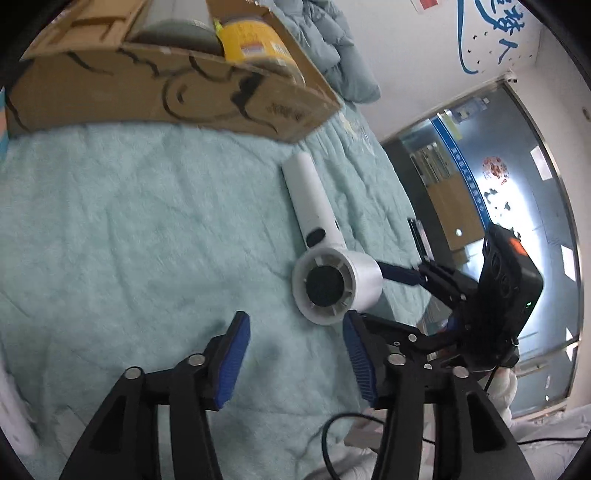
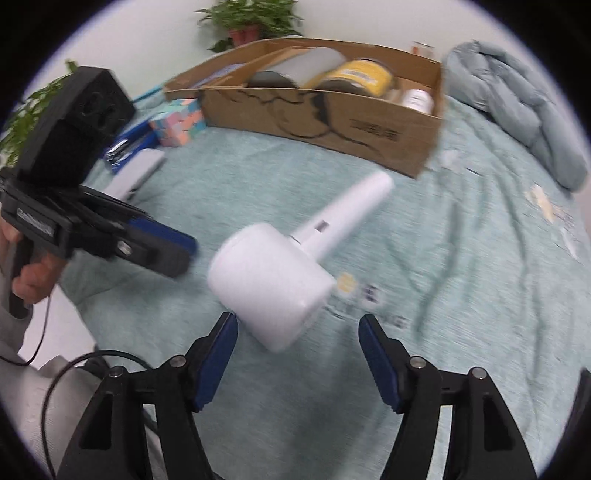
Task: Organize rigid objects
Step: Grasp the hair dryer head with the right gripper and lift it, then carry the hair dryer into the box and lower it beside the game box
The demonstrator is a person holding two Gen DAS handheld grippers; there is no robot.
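Note:
A white hair dryer (image 1: 325,236) (image 2: 269,284) lies on the teal bed cover (image 1: 147,221), its handle pointing toward a cardboard box (image 1: 147,92) (image 2: 332,122). My right gripper (image 2: 299,354) is open; the dryer's round head reaches in between its fingertips, and the pads stand clear of it. In the left wrist view one of its blue fingers (image 1: 399,273) sits right by the dryer's barrel. My left gripper (image 1: 295,354) (image 2: 159,247) is open with nothing between its pads, just short of the dryer's rear grille. A hand (image 2: 33,280) holds it.
The box holds a yellow jar (image 1: 255,40) (image 2: 365,74), a pale cylinder (image 2: 314,61) and a small white jar (image 2: 417,99). A folded grey-blue quilt (image 2: 517,110) lies right of it. Left of it are a pastel box (image 2: 181,120), blue and grey items (image 2: 129,155) and plants (image 2: 247,18).

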